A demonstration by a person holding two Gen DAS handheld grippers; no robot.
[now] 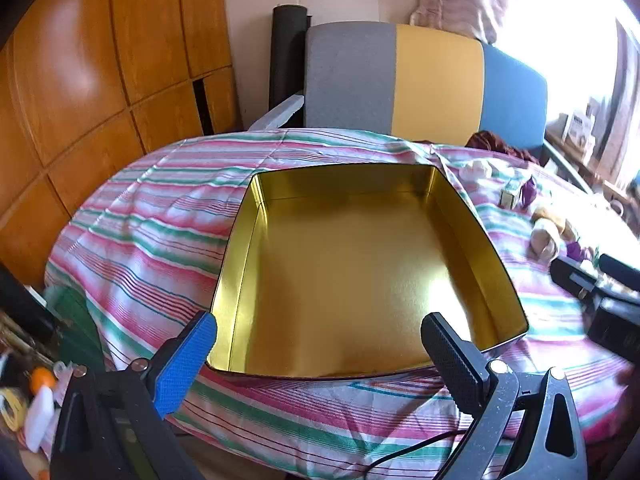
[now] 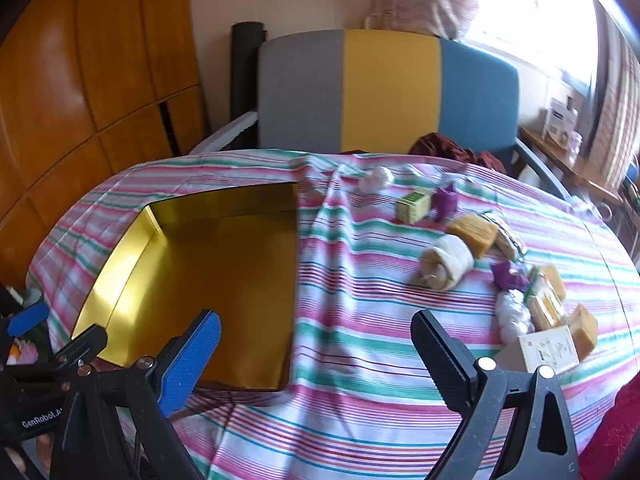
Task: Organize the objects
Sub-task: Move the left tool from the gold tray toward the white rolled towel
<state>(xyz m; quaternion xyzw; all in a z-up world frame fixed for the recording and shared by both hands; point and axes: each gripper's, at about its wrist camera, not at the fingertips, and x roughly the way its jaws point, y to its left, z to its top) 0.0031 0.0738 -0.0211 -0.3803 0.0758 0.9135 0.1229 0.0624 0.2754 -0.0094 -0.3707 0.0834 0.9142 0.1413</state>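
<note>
An empty gold tin box [image 1: 352, 264] lies open on the striped tablecloth [image 1: 160, 232]. My left gripper [image 1: 320, 332] hangs open over the box's near edge with nothing between its fingers. In the right wrist view the same box [image 2: 208, 280] is at left. My right gripper [image 2: 316, 332] stands open above bare cloth just right of the box. Small items lie scattered to the right: a cream rolled towel [image 2: 448, 262], a green carton [image 2: 414, 206], a purple wrapper [image 2: 444, 200], tan soap bars [image 2: 474, 234], a white puff [image 2: 514, 314] and a white card box [image 2: 548, 350].
A chair [image 2: 384, 92] with grey, yellow and blue panels stands behind the table, a dark red cloth [image 2: 452, 148] on its seat. Wooden cabinet doors [image 1: 80, 80] fill the left. A bright window and curtain are at upper right. Clutter lies on the floor at lower left [image 1: 36, 400].
</note>
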